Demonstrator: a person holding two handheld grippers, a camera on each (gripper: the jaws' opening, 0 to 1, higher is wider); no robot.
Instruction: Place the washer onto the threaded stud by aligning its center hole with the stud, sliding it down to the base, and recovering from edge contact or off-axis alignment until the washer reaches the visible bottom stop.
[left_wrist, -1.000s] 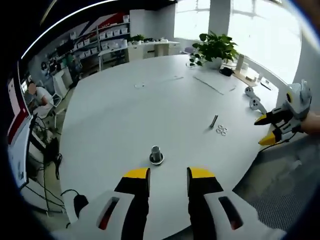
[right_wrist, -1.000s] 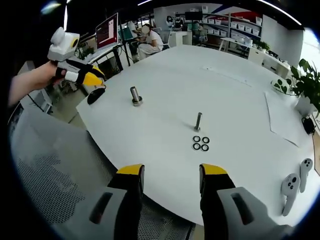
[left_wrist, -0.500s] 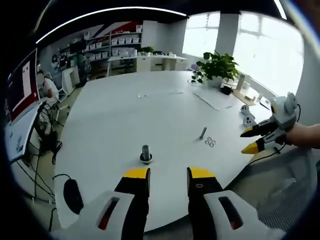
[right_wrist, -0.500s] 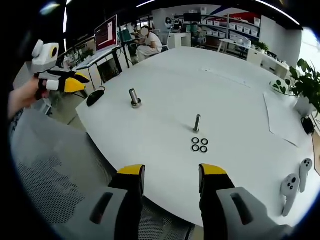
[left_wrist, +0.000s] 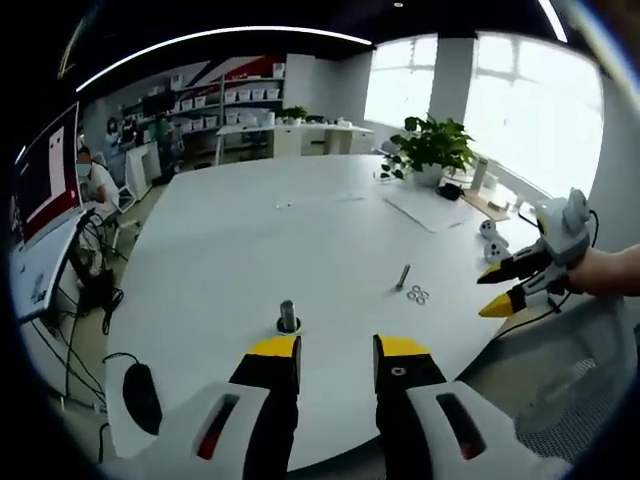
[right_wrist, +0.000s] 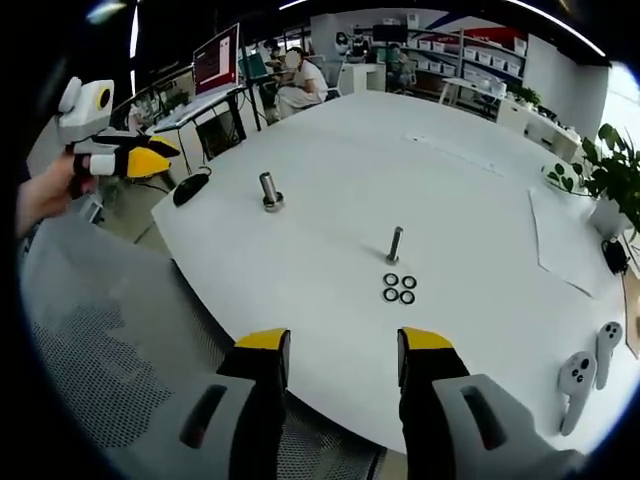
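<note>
Right tool (right_wrist: 335, 355) released, empty; left tool (left_wrist: 337, 360) likewise. Ahead of right tool, four washers (right_wrist: 399, 289) beside bare stud (right_wrist: 395, 245). Nothing started.

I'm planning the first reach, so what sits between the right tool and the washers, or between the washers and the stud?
Nothing visible. Bare white table lies between the open right tool and the four washers; the threaded stud stands upright just beyond them, with no object between.
</note>
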